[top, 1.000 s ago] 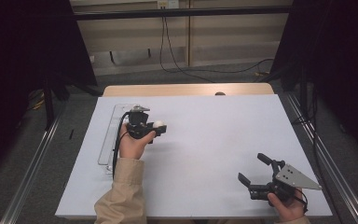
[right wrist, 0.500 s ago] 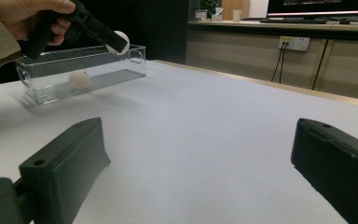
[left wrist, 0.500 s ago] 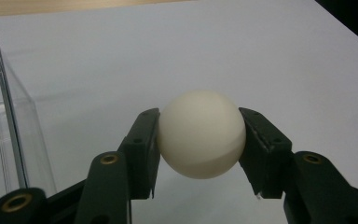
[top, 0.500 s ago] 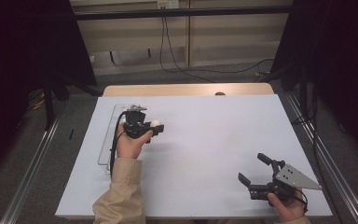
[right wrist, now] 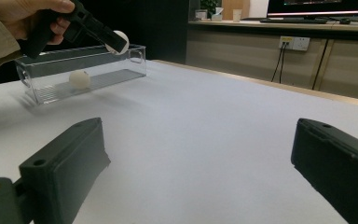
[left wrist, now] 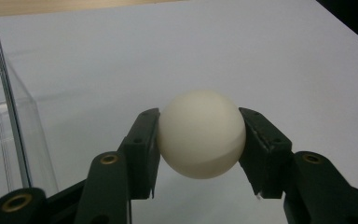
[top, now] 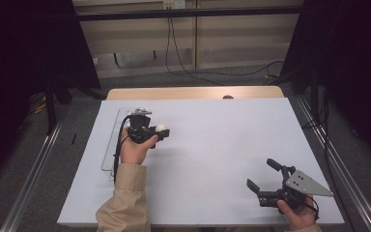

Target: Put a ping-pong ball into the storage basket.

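Note:
A white ball (left wrist: 201, 133) sits squeezed between the black jaws of my left gripper (left wrist: 200, 127), held a little above the white table. From above, that left gripper (top: 160, 131) hovers just right of a long clear plastic box (top: 107, 150) at the table's left. The right gripper view shows the held ball (right wrist: 117, 41) over the box's near end (right wrist: 137, 58), and a second white ball (right wrist: 79, 79) lying inside the box. My right gripper (top: 261, 174) rests near the front right corner, open, with nothing between its jaws (right wrist: 200, 154).
A white sheet (top: 212, 145) covers the table, with a wooden strip (top: 193, 93) along the far edge. Metal rails (top: 34, 169) run beside the table on both sides. A cable (top: 121, 145) trails from the left gripper over the box.

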A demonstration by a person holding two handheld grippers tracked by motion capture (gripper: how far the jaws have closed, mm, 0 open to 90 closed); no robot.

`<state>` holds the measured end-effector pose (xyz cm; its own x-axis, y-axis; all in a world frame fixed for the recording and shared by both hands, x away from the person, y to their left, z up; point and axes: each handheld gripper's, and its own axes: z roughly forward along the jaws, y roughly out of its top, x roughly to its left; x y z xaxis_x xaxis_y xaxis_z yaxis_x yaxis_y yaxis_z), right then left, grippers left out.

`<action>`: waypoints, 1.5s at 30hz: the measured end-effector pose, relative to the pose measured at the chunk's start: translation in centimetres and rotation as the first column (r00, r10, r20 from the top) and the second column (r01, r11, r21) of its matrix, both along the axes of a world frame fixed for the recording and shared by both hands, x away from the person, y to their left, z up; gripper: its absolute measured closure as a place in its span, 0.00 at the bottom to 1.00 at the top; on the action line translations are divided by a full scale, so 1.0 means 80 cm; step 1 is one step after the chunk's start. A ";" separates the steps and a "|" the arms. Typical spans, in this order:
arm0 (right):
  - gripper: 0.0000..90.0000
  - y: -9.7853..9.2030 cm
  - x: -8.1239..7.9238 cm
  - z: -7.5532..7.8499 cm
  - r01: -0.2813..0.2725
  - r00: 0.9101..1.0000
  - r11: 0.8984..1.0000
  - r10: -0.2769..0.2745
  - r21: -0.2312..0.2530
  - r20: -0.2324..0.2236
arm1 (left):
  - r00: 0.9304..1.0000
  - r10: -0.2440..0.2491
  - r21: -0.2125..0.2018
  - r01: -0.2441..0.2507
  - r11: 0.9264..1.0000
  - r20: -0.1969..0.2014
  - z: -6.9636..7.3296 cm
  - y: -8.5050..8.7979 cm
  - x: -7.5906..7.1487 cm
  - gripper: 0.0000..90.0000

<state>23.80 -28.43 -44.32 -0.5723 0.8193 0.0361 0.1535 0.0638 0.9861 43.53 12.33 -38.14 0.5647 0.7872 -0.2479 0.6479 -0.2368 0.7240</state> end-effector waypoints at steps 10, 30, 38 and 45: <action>0.03 0.000 0.000 0.000 0.000 1.000 1.000 0.000 0.002 0.001 | 1.000 0.005 -0.005 -0.005 1.000 0.002 0.003 0.004 -0.001 0.57; 0.03 0.000 0.000 0.000 -0.001 1.000 1.000 0.001 0.001 0.000 | 1.000 0.007 -0.003 -0.007 1.000 -0.003 0.004 0.008 -0.003 0.57; 0.03 0.000 0.000 0.000 0.000 1.000 1.000 0.000 0.000 0.002 | 1.000 0.013 -0.006 -0.013 1.000 0.003 0.005 0.012 -0.003 0.57; 0.03 0.000 0.000 0.000 0.000 1.000 1.000 0.000 0.000 0.000 | 1.000 0.013 -0.006 -0.013 1.000 0.002 0.006 0.015 -0.003 0.57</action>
<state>23.80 -28.44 -44.31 -0.5726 0.8191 0.0362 0.1532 0.0634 0.9862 43.27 13.53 -37.65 0.5545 0.7932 -0.2517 0.6497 -0.2237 0.7265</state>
